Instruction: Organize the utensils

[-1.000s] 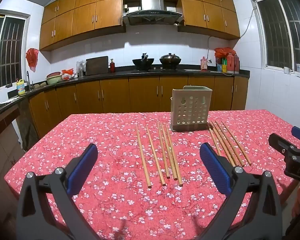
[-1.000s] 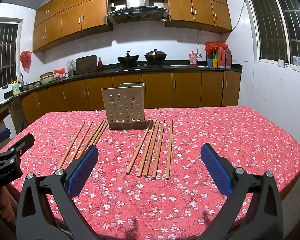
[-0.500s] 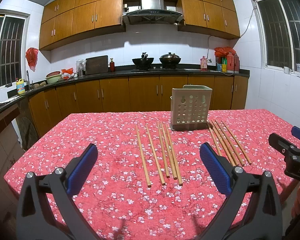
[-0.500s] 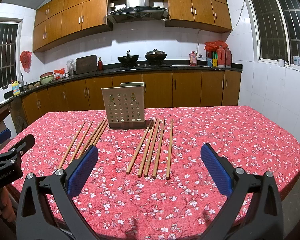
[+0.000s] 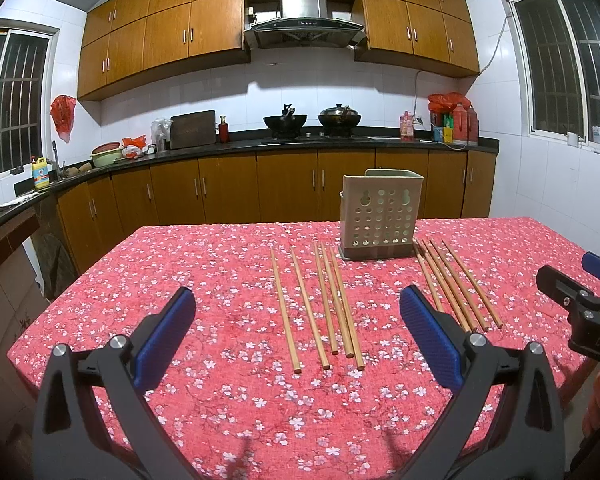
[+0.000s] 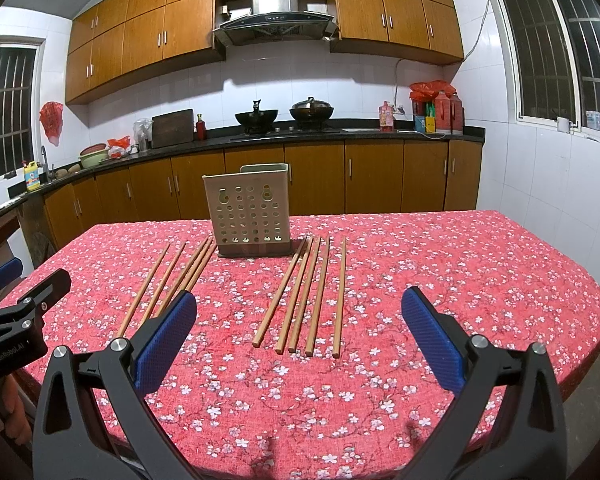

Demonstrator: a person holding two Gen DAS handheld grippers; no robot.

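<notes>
A beige plastic utensil holder with round holes in its front wall (image 5: 381,216) stands upright on the counter covered with a red cloth with small white flowers (image 5: 204,280), toward the far side of it. The landmark for all places here is this holder. To the left of the holder, five long wooden chopsticks (image 5: 324,304) lie flat on the cloth, nearly parallel, with their far ends just beside the holder's base and their near ends pointing toward the cameras. To the right of the holder, a second group of five wooden chopsticks (image 6: 306,294) lies in the same way, a little fanned out. No chopstick is seen inside the holder; its inside is not visible from these views. The left tongs (image 5: 298,332), black with blue pads, hover above the near part of the counter, in front of the holder and the left group, with the two fingers wide apart and nothing between them. The right tongs (image 6: 299,332) hover in front of the holder and the right group, also spread wide and holding nothing. Each tongs appear at the edge of the other camera's view. Behind the holder are brown wooden kitchen cabinets (image 6: 312,178).
</notes>
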